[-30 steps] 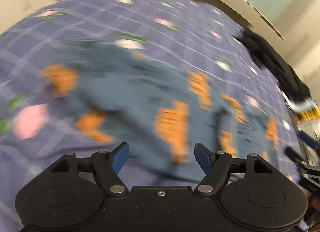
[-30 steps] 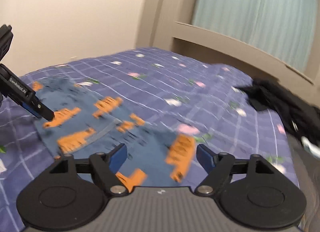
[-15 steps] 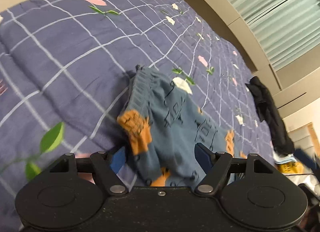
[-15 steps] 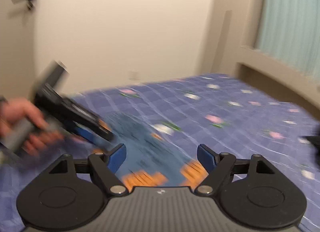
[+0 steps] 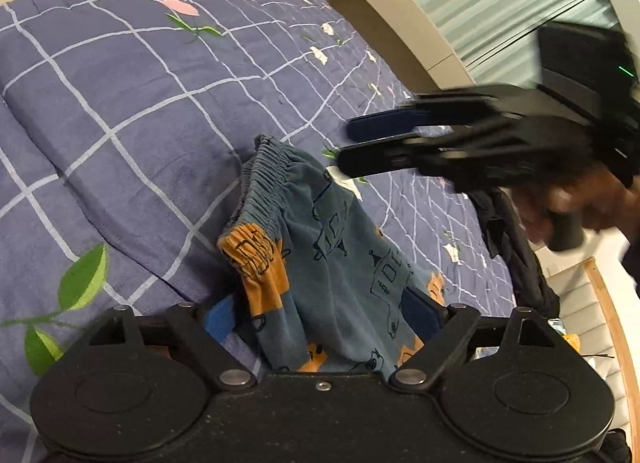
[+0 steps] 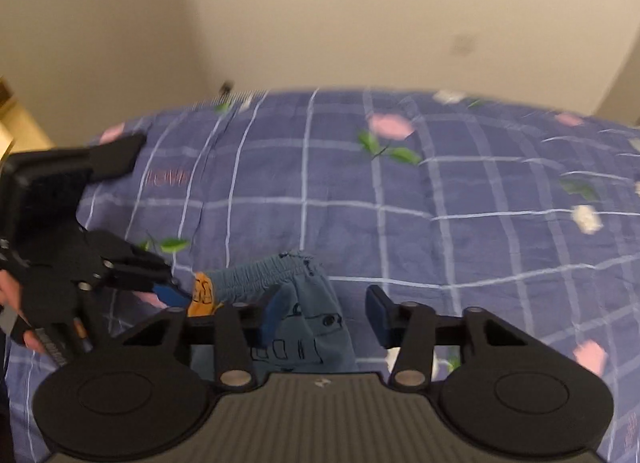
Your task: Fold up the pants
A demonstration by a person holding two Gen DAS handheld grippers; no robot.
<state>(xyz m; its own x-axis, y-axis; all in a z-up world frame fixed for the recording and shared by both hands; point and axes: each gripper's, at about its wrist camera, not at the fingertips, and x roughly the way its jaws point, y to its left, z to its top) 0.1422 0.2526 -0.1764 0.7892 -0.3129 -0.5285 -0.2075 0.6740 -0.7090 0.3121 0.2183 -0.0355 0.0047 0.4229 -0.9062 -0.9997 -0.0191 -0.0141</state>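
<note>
Blue pants [image 5: 340,263] with orange patches and an elastic waistband lie bunched on the purple checked bedspread [image 5: 120,111]. My left gripper [image 5: 320,315] is open, its blue pads either side of the cloth near the waistband corner. My right gripper [image 6: 324,315] is open just above the waistband end of the pants [image 6: 304,315]. In the left wrist view the right gripper [image 5: 348,147] hovers above the pants. In the right wrist view the left gripper [image 6: 176,295] sits at the orange patch at the waistband's left end.
A dark garment [image 5: 516,255] lies on the far side of the bed. A beige wall [image 6: 320,23] stands behind the bed. A headboard ledge and curtain [image 5: 460,3] run along the bed's far edge.
The right gripper has swung over to the waistband, next to the left gripper. The left gripper has moved closer to the waistband corner. The pants lie more bunched.
</note>
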